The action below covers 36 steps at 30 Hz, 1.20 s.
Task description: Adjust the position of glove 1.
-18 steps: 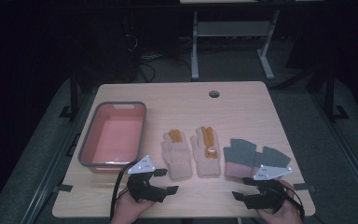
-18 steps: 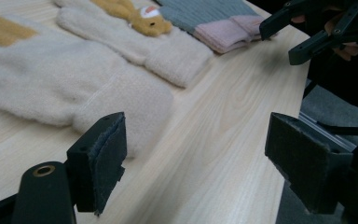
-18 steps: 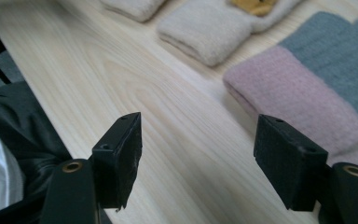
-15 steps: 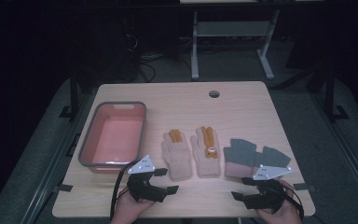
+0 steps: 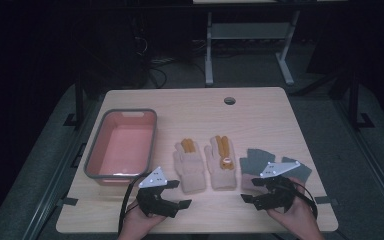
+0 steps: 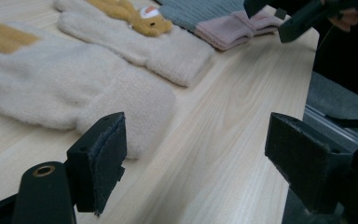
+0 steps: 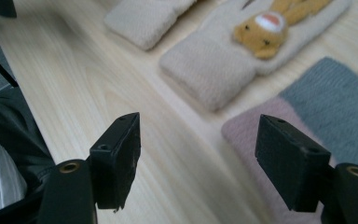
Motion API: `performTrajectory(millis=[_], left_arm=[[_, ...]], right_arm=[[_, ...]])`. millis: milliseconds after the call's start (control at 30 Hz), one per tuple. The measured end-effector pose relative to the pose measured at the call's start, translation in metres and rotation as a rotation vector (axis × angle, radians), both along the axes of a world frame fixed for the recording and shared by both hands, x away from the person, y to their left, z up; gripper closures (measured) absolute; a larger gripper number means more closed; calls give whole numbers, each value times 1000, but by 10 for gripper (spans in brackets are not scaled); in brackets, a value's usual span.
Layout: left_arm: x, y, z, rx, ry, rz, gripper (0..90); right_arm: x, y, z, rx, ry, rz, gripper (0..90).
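Wooden table (image 5: 260,107), far half bare, mittens (image 5: 205,162) central

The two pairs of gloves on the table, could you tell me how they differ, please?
The cream gloves are pale with orange fingers, the right one bearing a small animal figure; the grey gloves are dark with pink cuffs. The cream gloves lie mid-table; the grey gloves lie partly under the right gripper. Both pairs lie flat.

On the table (image 5: 260,110), left to right — bin (image 5: 122,145), two mittens (image 5: 205,162) side by side, folded gloves (image 5: 275,167).
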State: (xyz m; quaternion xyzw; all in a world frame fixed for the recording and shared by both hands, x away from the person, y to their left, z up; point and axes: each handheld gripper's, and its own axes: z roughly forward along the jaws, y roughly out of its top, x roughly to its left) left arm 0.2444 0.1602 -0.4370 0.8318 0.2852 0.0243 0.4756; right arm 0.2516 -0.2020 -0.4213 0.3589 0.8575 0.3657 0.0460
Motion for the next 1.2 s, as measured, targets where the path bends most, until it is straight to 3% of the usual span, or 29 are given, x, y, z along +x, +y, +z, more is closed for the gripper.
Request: performTrajectory(millis=[300, 367, 767, 1033, 1200], left_arm=[[2, 0, -1, -13, 10, -4, 208], [2, 0, 0, -38, 25, -11, 208], [-2, -2, 0, -30, 14, -11, 208], [0, 0, 1, -32, 18, -12, 208], [-2, -2, 1, -21, 5, -20, 208]], right_arm=[[22, 10, 17, -33, 30, 31, 296], [28, 14, 22, -57, 26, 30, 287], [65, 42, 43, -101, 39, 108, 297], [97, 63, 48, -183, 58, 149, 361], [111, 72, 40, -225, 78, 157, 400]])
